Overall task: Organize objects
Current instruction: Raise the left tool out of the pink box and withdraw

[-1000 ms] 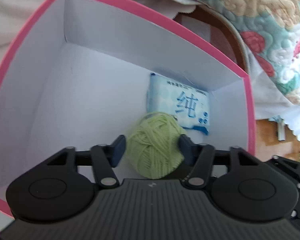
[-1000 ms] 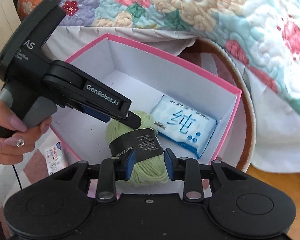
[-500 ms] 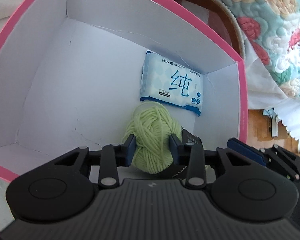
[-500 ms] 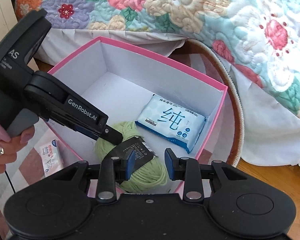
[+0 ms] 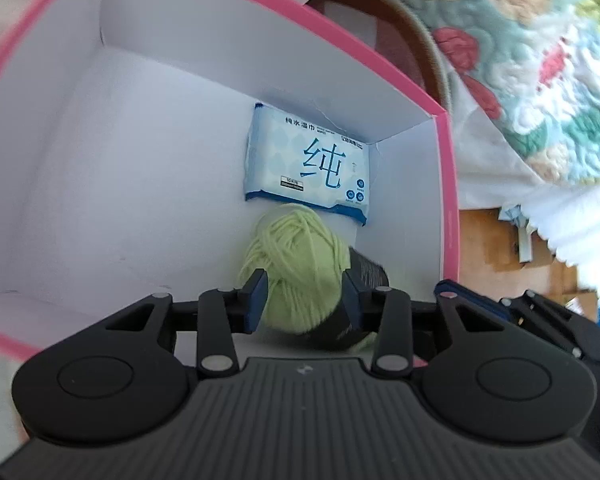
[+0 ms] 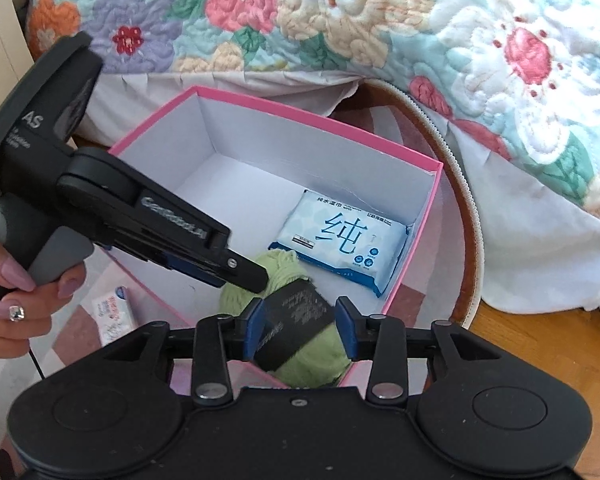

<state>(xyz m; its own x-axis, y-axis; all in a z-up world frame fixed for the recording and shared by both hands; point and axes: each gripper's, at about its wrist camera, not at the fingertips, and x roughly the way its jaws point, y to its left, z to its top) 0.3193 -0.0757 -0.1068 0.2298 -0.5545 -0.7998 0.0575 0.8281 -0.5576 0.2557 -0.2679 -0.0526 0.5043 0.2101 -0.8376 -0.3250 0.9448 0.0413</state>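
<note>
Both grippers angled steeply down into pink box (image 6: 430, 216). Left gripper (image 5: 304, 300) and right gripper (image 6: 300, 330) both easing open, pads flanking green yarn ball (image 5: 296, 264), contact unclear.

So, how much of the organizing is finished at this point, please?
Done: the wipes pack lies in the far corner of the pink box. In hand: the green yarn ball is low inside the box, between the left claw and the right claw; both have just been opening their jaws, so release seems near. Remaining: at least the small packet outside the box.
</note>
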